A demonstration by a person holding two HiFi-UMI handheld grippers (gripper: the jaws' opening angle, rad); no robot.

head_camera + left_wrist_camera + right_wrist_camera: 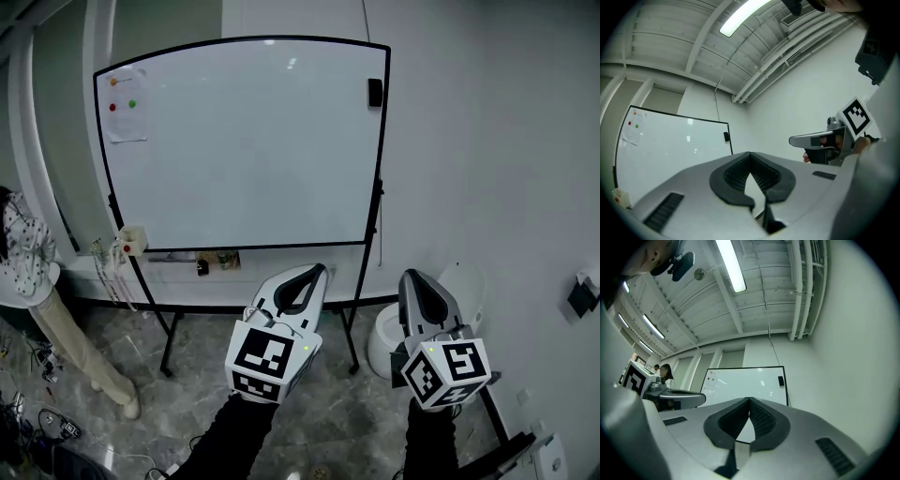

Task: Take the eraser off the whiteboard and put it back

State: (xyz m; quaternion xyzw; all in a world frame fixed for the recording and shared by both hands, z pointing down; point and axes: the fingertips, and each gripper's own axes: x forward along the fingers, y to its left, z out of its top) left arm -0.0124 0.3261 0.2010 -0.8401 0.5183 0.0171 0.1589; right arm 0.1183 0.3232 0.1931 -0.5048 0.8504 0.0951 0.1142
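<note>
Both grippers are closed with nothing in them. The left gripper has its jaw tips pressed together, and it's the same deal on the right gripper. They're held up side by side, pointing at the whiteboard and well apart from it. The eraser is stuck up in the board's top right corner, just inside the black frame. A paper sheet with coloured magnets sits top left. A person stands off to the left of the board.
</note>
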